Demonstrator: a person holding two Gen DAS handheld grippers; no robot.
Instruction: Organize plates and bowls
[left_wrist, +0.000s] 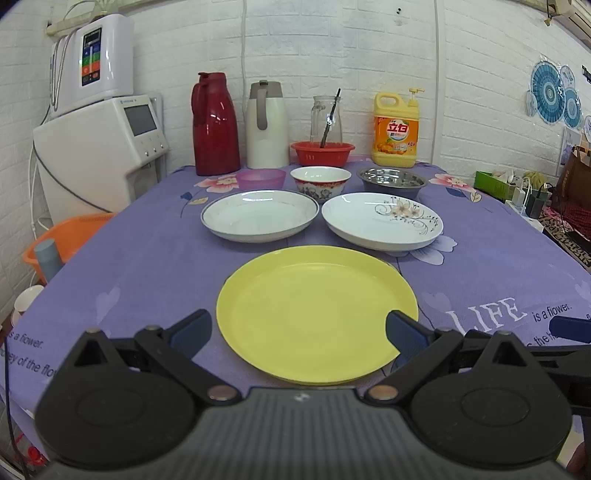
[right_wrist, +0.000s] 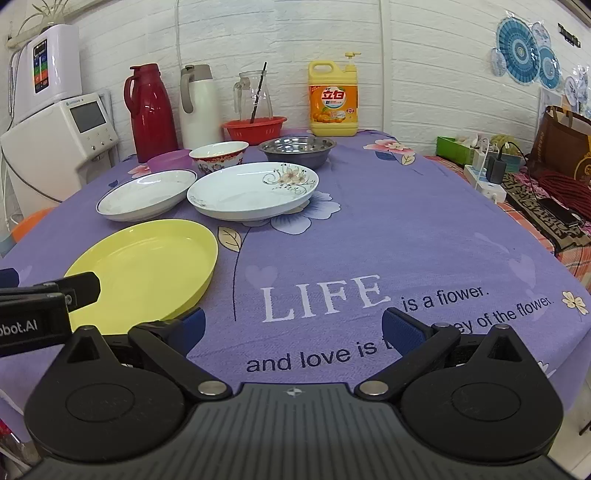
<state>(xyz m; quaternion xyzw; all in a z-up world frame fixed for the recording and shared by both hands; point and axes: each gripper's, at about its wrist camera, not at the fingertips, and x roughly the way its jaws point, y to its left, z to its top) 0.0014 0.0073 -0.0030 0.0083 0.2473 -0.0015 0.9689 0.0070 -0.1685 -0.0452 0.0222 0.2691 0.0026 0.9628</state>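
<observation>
A yellow plate (left_wrist: 314, 314) (right_wrist: 147, 266) lies nearest on the purple tablecloth. Behind it lie a blue-rimmed white plate (left_wrist: 258, 214) (right_wrist: 147, 194) and a flowered white plate (left_wrist: 380, 221) (right_wrist: 251, 190). Further back stand a purple bowl (left_wrist: 260, 179) (right_wrist: 170, 160), a patterned china bowl (left_wrist: 320, 181) (right_wrist: 218, 155) and a steel bowl (left_wrist: 392, 181) (right_wrist: 297, 148). My left gripper (left_wrist: 299, 330) is open and empty, its fingers either side of the yellow plate's near part. My right gripper (right_wrist: 293, 328) is open and empty over bare cloth, right of the yellow plate.
Along the wall stand a red thermos (left_wrist: 214, 125), a white thermos (left_wrist: 266, 125), a glass jug (left_wrist: 325, 118), a red basket (left_wrist: 322, 153) and a yellow detergent bottle (left_wrist: 397, 131). A water machine (left_wrist: 99, 158) stands left. An orange basin (left_wrist: 62, 240) sits below the table's left edge.
</observation>
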